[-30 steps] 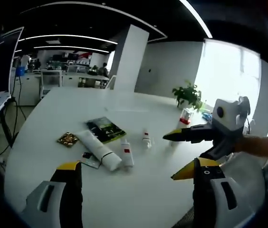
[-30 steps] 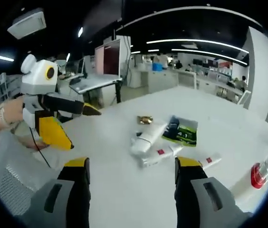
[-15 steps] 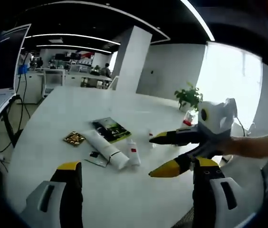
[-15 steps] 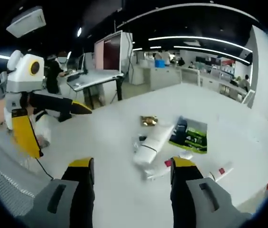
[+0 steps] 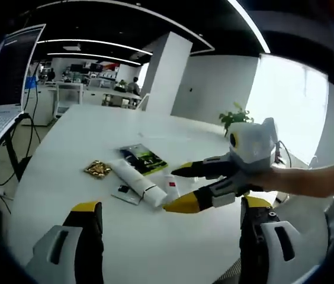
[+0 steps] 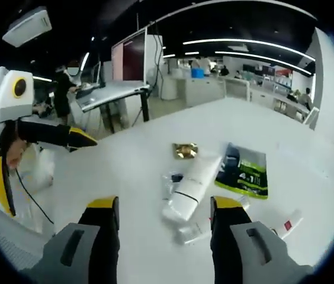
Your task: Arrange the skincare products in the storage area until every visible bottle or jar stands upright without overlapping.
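Right gripper (image 6: 162, 208) spread, holding nothing, hovering just above cap end of large white squeeze tube (image 6: 192, 184) lying flat on white table (image 6: 125, 171). Left gripper (image 5: 168, 212) spread too, empty, hanging back near table edge.

Risk: you are closing on a round, soft tube; it may roll or squirt sideways into small white red-marked tube (image 6: 198, 231) and green-black sachet (image 6: 245, 173) beside it, and topple when stood on cap.

Your right forearm is reaching low across table, jaws angled down.

No legible text or labels anywhere.
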`<state>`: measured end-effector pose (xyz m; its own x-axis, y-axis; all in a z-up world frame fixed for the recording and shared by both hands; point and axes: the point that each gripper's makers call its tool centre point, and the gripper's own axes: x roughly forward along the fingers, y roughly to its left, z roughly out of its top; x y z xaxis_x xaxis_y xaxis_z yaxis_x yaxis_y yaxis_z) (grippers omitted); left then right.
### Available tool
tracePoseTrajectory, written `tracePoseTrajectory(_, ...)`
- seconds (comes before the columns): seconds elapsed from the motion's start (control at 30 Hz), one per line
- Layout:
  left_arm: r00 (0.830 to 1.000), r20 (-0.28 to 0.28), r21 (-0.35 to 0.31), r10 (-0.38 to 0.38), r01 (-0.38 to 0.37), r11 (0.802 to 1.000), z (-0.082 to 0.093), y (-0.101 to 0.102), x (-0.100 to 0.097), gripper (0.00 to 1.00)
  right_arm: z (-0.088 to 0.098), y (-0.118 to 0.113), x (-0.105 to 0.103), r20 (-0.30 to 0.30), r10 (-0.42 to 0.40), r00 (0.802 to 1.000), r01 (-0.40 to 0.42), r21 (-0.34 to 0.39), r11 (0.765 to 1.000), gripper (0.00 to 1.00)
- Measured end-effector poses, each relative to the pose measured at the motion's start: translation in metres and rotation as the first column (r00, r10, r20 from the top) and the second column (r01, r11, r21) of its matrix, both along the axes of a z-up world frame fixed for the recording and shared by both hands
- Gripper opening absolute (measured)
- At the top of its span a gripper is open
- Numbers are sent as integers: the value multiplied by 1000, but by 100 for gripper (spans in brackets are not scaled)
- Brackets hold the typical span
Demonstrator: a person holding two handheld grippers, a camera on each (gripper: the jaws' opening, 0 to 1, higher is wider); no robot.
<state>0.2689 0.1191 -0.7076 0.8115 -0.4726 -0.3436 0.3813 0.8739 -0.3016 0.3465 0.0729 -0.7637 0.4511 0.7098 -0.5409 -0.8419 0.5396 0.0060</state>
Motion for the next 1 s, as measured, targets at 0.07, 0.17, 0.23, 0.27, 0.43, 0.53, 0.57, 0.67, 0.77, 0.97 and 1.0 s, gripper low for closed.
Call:
tracePoseTrajectory(0.07, 1000, -2, -5, 2, -2, 1000, -1, 2, 0, 92, -4, 3, 4, -7, -15, 1000, 15, -12, 1000, 60)
tracePoseTrajectory(0.17, 1000, -7, -13, 6, -6, 1000, -3, 5, 0, 92, -10, 7, 14, -11, -25, 1000, 24, -33, 999, 60)
tracePoseTrajectory(0.23, 1000, -10, -18, 9, -9, 1000, -4, 7, 0, 92, -14, 8, 14, -20, -25, 999, 24, -50, 998, 59)
tracePoseTrajectory(0.27, 1000, -12, -21, 11, -11, 1000, -5, 8, 0, 92, -16, 9, 18, -18, -31, 999, 30, -55, 998, 59)
tracePoseTrajectory(0.43, 1000, -16, -33, 18, -19, 999, -5, 12, 1, 92, -25, 17, 29, -31, -50, 998, 47, -76, 996, 56)
tracePoseTrajectory(0.53, 1000, -18, -38, 20, -21, 999, -5, 13, 2, 91, -33, 21, 39, -37, -54, 998, 51, -93, 994, 55)
tracePoseTrajectory(0.57, 1000, -18, -40, 21, -22, 999, -6, 13, 2, 91, -37, 23, 42, -42, -57, 997, 53, -104, 993, 54)
tracePoseTrajectory(0.67, 1000, -19, -45, 25, -25, 999, -5, 14, 2, 91, -40, 23, 44, -49, -67, 997, 61, -119, 991, 53)
tracePoseTrajectory(0.77, 999, -19, -50, 30, -31, 998, -6, 16, 1, 91, -46, 24, 52, -56, -78, 995, 69, -141, 988, 52)
tracePoseTrajectory(0.97, 999, -28, -58, 42, -43, 997, -9, 18, 1, 91, -52, 26, 57, -70, -91, 993, 80, -151, 985, 48)
tracePoseTrajectory(1.0, 999, -29, -60, 44, -45, 997, -9, 19, 0, 91, -53, 25, 56, -73, -94, 993, 82, -156, 984, 48)
